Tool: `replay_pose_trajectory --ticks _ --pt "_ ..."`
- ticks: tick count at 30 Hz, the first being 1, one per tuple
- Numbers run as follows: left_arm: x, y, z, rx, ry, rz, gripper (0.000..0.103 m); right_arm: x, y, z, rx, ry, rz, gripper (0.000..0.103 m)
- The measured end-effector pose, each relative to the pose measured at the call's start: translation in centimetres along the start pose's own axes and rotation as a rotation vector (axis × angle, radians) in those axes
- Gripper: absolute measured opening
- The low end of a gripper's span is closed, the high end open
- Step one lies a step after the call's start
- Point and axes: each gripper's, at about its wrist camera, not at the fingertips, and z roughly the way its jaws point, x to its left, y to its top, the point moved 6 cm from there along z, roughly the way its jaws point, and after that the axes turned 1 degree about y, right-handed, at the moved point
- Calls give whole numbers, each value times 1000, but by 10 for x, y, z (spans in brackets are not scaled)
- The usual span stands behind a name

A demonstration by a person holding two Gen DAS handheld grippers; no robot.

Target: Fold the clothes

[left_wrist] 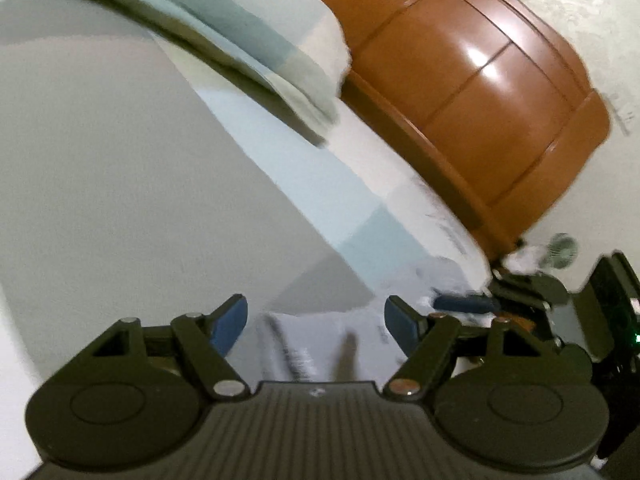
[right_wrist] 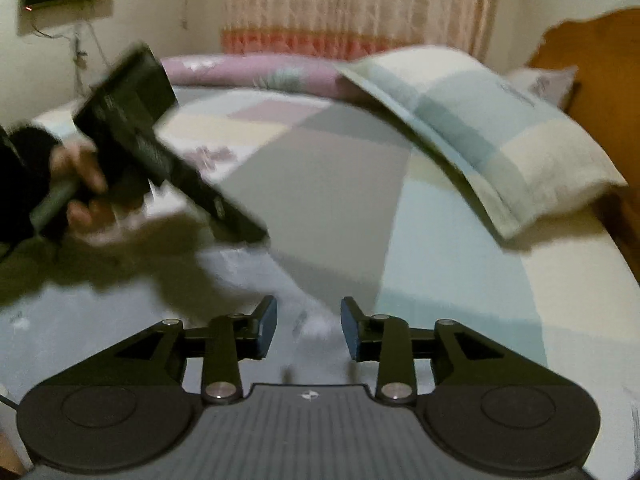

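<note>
We held 2 grippers over a bed covered in a checked sheet (right_wrist: 328, 184) of grey, pale blue and cream blocks. Our left gripper (left_wrist: 316, 322) had its jaws spread wide with nothing between the blue pads (left_wrist: 230, 326), and just beyond them lay a pale lavender-white garment (left_wrist: 320, 344), blurred by motion, flat on the sheet. Our right gripper (right_wrist: 308, 330) stood partly open, its jaws narrower than the left's, and the same pale garment (right_wrist: 256, 280) lay on the bed below and ahead of it; we could not tell whether either tool touched the cloth. From the right wrist view, the left gripper (right_wrist: 240, 220) appeared at the left, blurred, gripped in a bare hand (right_wrist: 80, 184) with a dark sleeve. A checked pillow (right_wrist: 492, 136) rested near the orange-brown wooden headboard (left_wrist: 472, 80), and a patterned curtain (right_wrist: 356, 4) hung behind the bed.
</note>
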Motion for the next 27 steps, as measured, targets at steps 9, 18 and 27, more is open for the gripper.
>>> replay_pose_trajectory --ticks 9,18,27 --pt "-70 -52 -36 78 44 292 80 -17 -40 -17 72 -145 110 49" --pt "-66 -88 -15 95 129 267 74 -50 -82 -41 155 -261 152 54" --pt "-84 -70 -14 31 98 244 74 -43 -35 -27 32 -194 123 54"
